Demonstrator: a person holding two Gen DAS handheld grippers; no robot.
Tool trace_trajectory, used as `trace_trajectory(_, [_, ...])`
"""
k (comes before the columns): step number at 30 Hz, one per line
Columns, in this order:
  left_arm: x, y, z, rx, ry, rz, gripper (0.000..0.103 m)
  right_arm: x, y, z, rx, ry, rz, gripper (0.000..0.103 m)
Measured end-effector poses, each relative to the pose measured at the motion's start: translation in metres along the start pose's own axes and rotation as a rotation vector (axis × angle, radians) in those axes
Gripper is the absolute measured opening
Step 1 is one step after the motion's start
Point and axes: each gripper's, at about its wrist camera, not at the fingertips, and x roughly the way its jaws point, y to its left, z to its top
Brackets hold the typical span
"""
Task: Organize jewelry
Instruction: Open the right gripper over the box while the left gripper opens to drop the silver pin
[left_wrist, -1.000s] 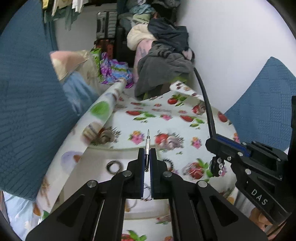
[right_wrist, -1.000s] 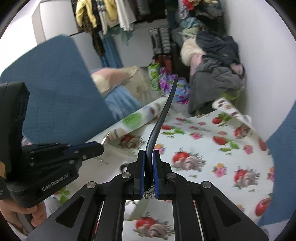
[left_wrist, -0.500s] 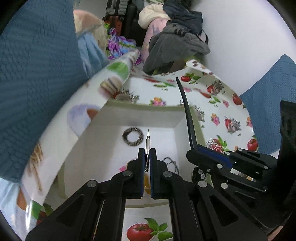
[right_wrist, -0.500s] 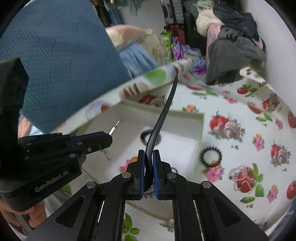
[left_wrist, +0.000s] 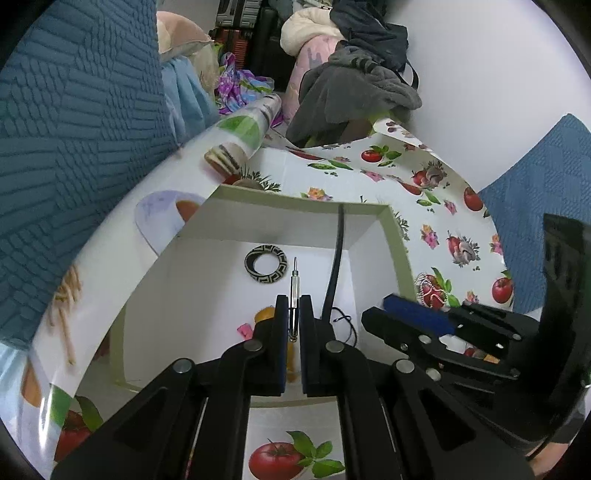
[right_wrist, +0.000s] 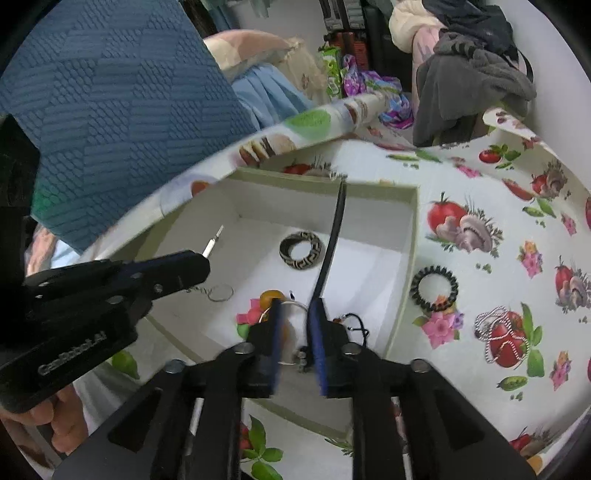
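An open white box (left_wrist: 397, 236) (right_wrist: 410, 236) lies on the fruit-print cloth. In it are a patterned black-and-cream ring bangle (left_wrist: 266, 263) (right_wrist: 300, 250), an orange bead, a pink piece and a thin wire hoop (right_wrist: 220, 292). My left gripper (left_wrist: 294, 306) (right_wrist: 201, 264) is shut on a thin silver pin (left_wrist: 294, 284) over the box. My right gripper (right_wrist: 295, 317) (left_wrist: 388, 306) stands open over the box; a curved black headband (right_wrist: 332, 243) (left_wrist: 334, 266) leans against its right finger.
On the cloth right of the box lie a black scrunchie (right_wrist: 434, 288) and a white beaded cord (right_wrist: 498, 332) (left_wrist: 432, 291). Blue cushions (left_wrist: 74, 129) stand left and at the right edge. A heap of clothes (left_wrist: 351, 85) lies at the back.
Both grippers moved forward and down over the box. My right gripper's jaws opened; they were shut on the black headband before. The left still grips the pin.
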Motion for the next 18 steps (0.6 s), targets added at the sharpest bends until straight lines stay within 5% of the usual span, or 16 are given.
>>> trace_trajectory(1, [-0.003,-0.002,0.002,0.001,-0.004,-0.003,0.01,-0.005,-0.001,0.002,-0.002,-0.012,0.005,0.024])
trace_trajectory(3, [-0.008,-0.006,0.003,0.004,-0.019,0.004,0.041,-0.018,-0.004,0.005,-0.006,-0.035,0.008,0.024])
trace_trajectory(4, [-0.013,-0.009,0.005,0.005,-0.038,0.012,0.046,-0.027,-0.006,0.007,-0.006,-0.053,0.012,0.024])
trace_trajectory(18, [-0.028,-0.077,0.011,0.052,-0.148,-0.057,0.047,-0.117,-0.077,0.005,0.024,-0.228,-0.047,0.025])
